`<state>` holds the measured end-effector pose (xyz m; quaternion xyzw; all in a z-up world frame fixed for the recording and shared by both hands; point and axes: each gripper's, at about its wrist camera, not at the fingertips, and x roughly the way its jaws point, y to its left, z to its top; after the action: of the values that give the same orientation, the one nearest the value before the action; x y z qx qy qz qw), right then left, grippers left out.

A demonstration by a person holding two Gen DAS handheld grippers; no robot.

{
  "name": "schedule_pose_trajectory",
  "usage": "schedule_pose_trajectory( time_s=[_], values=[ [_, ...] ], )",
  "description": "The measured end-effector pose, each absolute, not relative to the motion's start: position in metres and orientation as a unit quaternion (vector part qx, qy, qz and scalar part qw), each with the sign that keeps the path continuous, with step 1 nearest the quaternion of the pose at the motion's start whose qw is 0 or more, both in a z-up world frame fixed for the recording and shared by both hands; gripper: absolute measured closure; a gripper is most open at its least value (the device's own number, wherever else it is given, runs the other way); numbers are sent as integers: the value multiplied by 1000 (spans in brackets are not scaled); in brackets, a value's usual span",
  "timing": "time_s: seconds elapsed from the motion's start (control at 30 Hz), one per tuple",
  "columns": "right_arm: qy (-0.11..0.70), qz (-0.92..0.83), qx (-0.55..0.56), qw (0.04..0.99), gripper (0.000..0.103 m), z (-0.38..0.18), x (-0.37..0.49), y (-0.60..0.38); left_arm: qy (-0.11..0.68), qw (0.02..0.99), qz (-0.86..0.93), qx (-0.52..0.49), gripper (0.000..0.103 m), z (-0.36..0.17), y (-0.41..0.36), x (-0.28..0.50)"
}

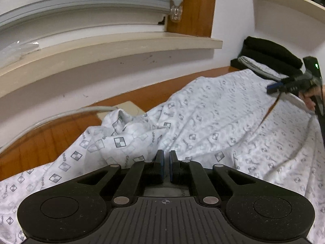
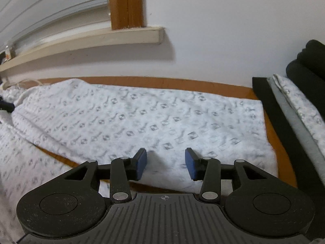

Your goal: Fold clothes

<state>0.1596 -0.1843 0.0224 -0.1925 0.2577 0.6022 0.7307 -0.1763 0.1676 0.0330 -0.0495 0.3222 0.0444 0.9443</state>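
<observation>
one patterned white garment (image 2: 142,118) is spread across the wooden bench (image 2: 223,88), and it looks only partly folded. in the right wrist view its far portion lies flat and fairly smooth, with a straight edge near the wall. in the left wrist view the end nearer the window is bunched into loose ridges, so you still have smoothing and more folds ahead, by my reading.

a stack of finished clothes (image 1: 272,58) sits at the bench's far right end: black items on top, a grey and a patterned piece beneath. that suggests several pieces are already done.

your left gripper (image 1: 167,158) has its jaws nearly together, low over the crumpled cloth; i cannot tell whether any fabric is pinched between them. your right gripper (image 2: 166,162) stands partly open just above the garment, with a small peak of cloth rising between the blue pads, which are not pressing on it.

the bench is orange-brown wood against a white wall. a cream window sill (image 1: 121,46) runs above it, with a lowered blind (image 1: 81,2), a wooden frame and a bead chain. a white cable (image 1: 61,116) trails along the left.
</observation>
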Motion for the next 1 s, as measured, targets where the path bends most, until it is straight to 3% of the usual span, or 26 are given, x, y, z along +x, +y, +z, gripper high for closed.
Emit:
schedule_pose_trajectory(
  time_s=[0.17,0.37,0.43,0.5,0.63,0.67,0.87,1.0],
  values=[
    [286,539,-123,783,58,29,209,-181,322,944,45,-44,96,33,165,-177],
    [297,498,-168,797,60,20,231,-139,315,947,39,-55,95,33,166,-180],
    [294,477,-173,810,61,19,239,-129,306,949,37,-65,87,34,165,-181],
    [290,450,-176,826,61,18,248,-123,295,952,33,-75,69,38,163,-182],
    [284,381,-190,859,60,20,261,-121,281,957,37,-67,49,50,157,-187],
    [279,379,-188,862,60,23,257,-123,278,957,40,-67,39,53,158,-188],
    [264,502,-124,814,47,35,197,-139,269,957,71,-85,31,60,183,-191],
    [268,566,-142,767,47,23,152,-127,277,952,99,-80,29,63,206,-181]
  ],
)
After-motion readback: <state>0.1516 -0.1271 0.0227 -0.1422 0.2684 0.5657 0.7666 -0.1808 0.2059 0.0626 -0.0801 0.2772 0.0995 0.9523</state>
